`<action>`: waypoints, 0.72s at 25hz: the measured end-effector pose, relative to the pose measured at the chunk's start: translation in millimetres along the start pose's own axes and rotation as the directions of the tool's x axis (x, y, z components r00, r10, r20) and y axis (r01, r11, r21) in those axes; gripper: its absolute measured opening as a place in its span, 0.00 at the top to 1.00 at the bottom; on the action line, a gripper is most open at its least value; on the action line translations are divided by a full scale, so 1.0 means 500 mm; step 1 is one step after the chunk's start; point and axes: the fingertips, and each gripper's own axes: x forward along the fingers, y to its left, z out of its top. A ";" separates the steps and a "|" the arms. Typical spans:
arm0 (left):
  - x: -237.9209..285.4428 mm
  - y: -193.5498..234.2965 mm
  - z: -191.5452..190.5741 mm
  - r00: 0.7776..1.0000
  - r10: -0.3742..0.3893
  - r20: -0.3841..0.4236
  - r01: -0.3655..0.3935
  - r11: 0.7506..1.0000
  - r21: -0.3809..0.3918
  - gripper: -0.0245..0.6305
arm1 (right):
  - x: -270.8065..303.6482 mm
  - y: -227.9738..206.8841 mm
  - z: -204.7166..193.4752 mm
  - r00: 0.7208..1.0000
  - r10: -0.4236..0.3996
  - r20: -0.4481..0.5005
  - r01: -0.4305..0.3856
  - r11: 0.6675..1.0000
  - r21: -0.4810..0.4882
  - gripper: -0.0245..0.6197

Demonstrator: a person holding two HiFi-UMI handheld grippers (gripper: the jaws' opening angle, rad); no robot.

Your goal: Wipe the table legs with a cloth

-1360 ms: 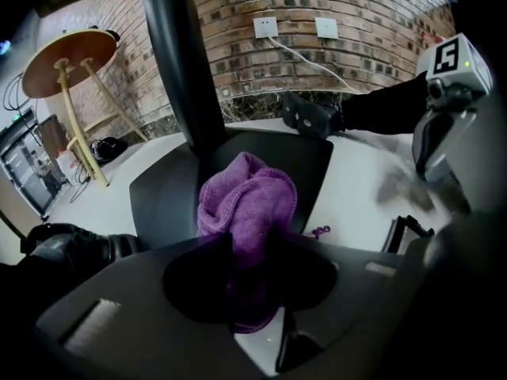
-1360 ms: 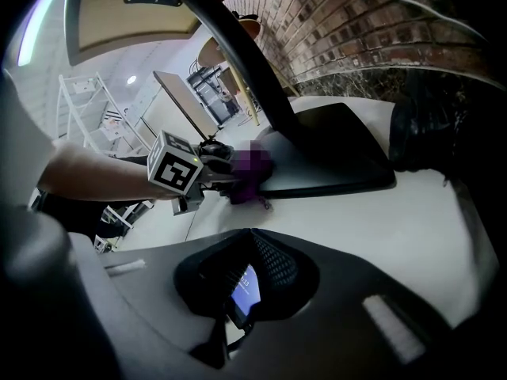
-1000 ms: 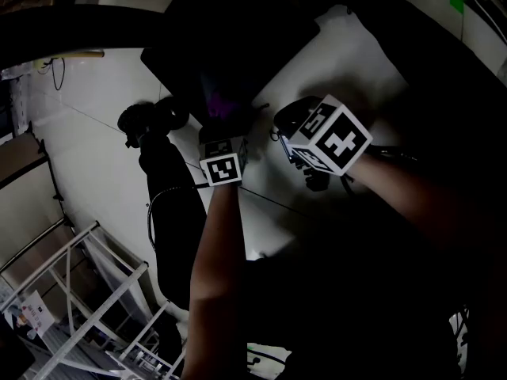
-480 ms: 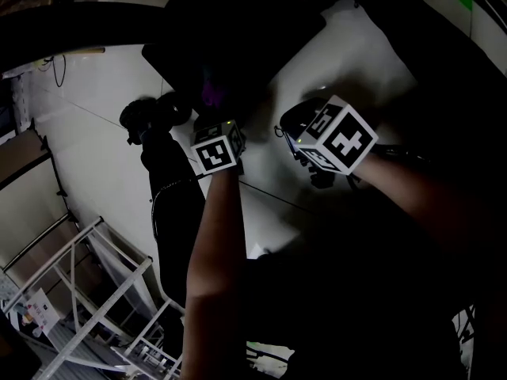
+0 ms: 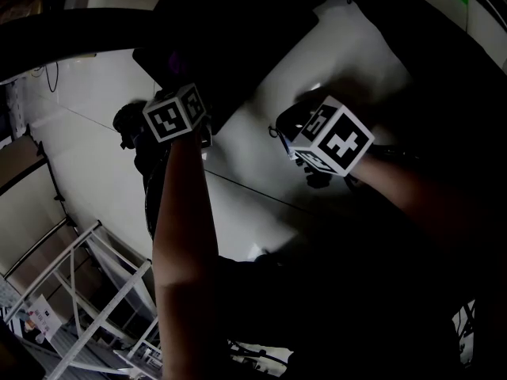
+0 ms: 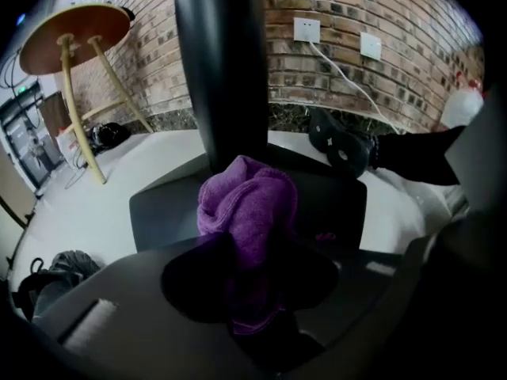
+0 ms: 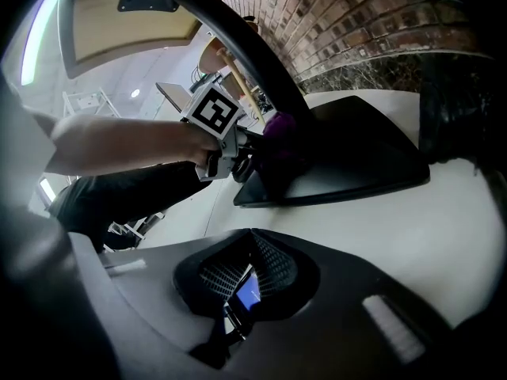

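At the table leg (image 6: 222,62), holding purple cloth (image 6: 247,204) in clamped left gripper (image 6: 252,287), forearm stretched out; right gripper (image 7: 238,305) closed, empty, above floor (image 7: 380,204).

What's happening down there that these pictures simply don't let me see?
- Left gripper view: the top of the table leg is cut off by the upper edge. The bunched purple cloth hides whether it presses on the leg, and it buries the jaw tips of the left gripper.
- Head view: too dark, so the leg and the base plate merge into black shadow.
- Right gripper view: the cloth is a small dim patch, partly behind the left gripper.
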 end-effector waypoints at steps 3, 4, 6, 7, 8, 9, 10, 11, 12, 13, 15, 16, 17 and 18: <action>0.001 -0.002 -0.001 0.999 -0.031 0.014 0.032 0.999 -0.022 0.74 | 0.002 -0.004 -0.008 1.000 -0.007 -0.011 0.007 1.000 -0.005 0.96; 0.001 -0.002 -0.002 0.999 -0.029 0.029 0.030 0.999 -0.026 0.74 | 0.003 -0.004 -0.009 1.000 -0.009 -0.013 0.009 1.000 -0.006 0.96; -0.004 -0.001 -0.009 0.998 -0.014 0.055 0.016 0.999 -0.035 0.74 | 0.004 -0.004 -0.010 1.000 -0.012 -0.015 0.012 1.000 -0.009 0.96; -0.007 0.000 -0.016 0.998 -0.006 0.062 0.008 1.000 -0.030 0.74 | 0.004 -0.004 -0.010 1.000 -0.012 -0.015 0.012 1.000 -0.010 0.96; -0.011 -0.001 -0.025 0.998 0.001 0.063 0.001 1.000 -0.019 0.74 | 0.003 -0.003 -0.010 1.000 -0.010 -0.016 0.010 1.000 -0.011 0.96; -0.015 -0.003 -0.036 0.998 0.004 0.061 -0.004 1.000 -0.007 0.74 | 0.002 -0.003 -0.010 1.000 -0.008 -0.017 0.007 1.000 -0.012 0.96; -0.019 -0.005 -0.048 0.998 0.003 0.056 -0.003 1.000 0.001 0.74 | 0.001 -0.002 -0.010 1.000 -0.005 -0.018 0.005 1.000 -0.012 0.96; -0.023 -0.006 -0.062 0.999 -0.001 0.051 0.001 1.000 0.002 0.74 | 0.000 -0.002 -0.010 1.000 -0.003 -0.018 0.003 1.000 -0.012 0.96; -0.026 -0.006 -0.076 0.999 -0.008 0.046 0.008 1.000 -0.006 0.74 | 0.000 -0.002 -0.011 1.000 -0.002 -0.018 0.001 1.000 -0.012 0.96; -0.030 -0.006 -0.090 0.999 -0.015 0.044 0.016 1.000 -0.022 0.74 | 0.001 -0.003 -0.011 1.000 -0.002 -0.018 0.002 1.000 -0.014 0.96; -0.037 -0.002 -0.116 0.998 -0.024 0.052 0.028 0.998 -0.064 0.74 | 0.003 -0.004 -0.012 1.000 -0.006 -0.018 0.005 1.000 -0.019 0.96; -0.041 -0.001 -0.128 0.998 -0.027 0.057 0.032 0.996 -0.079 0.74 | 0.004 -0.004 -0.013 1.000 -0.006 -0.018 0.005 1.000 -0.021 0.96; -0.045 0.000 -0.139 0.998 -0.029 0.060 0.034 0.996 -0.086 0.74 | 0.005 -0.003 -0.013 1.000 -0.005 -0.018 0.005 1.000 -0.022 0.96; -0.049 0.001 -0.149 0.998 -0.031 0.059 0.036 0.995 -0.089 0.74 | 0.005 -0.002 -0.014 1.000 -0.005 -0.019 0.005 1.000 -0.024 0.96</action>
